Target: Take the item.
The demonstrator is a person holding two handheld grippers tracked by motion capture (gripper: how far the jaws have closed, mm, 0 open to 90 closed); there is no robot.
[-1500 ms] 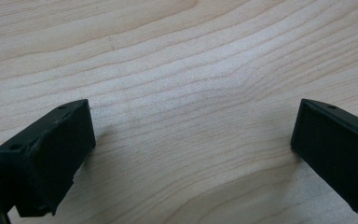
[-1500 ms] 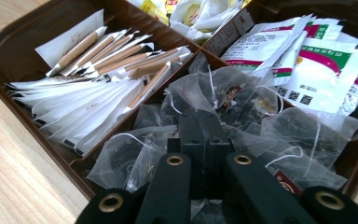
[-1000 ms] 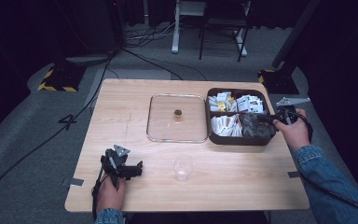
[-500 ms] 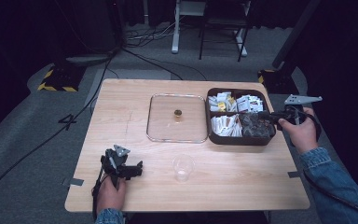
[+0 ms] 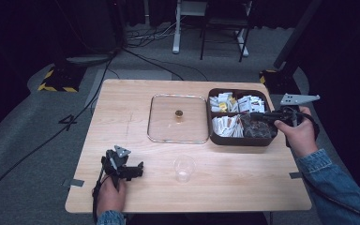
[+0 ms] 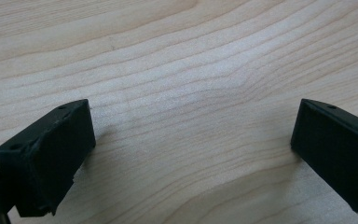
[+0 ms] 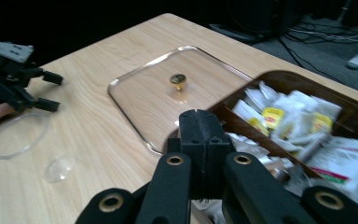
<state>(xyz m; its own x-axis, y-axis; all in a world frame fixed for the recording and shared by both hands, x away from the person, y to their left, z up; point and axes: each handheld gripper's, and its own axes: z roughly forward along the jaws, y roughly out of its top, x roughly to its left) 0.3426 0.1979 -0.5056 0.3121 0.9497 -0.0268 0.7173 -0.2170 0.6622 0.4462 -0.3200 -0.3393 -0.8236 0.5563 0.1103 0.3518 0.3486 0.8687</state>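
The right gripper (image 5: pixel 266 115), jaws pressed together empty, is hovering over the box (image 5: pixel 240 139); the left gripper (image 5: pixel 139 169) is resting wide, risking clipping the cup (image 5: pixel 183 168).

Pale wood-grain table (image 5: pixel 122 108), dark brown box (image 5: pixel 238 139) stuffed with mostly white packets (image 5: pixel 251 104), a couple with yellow on them. See-through lid (image 5: pixel 178 118) has a gold-ish knob (image 5: pixel 178 113), I think. Clear cup (image 5: pixel 183 167), black grippers.

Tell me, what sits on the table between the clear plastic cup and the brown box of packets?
Nothing but bare wood. In the high view the clear cup stands apart from the brown box; the glass lid lies off to the side, beside the box.
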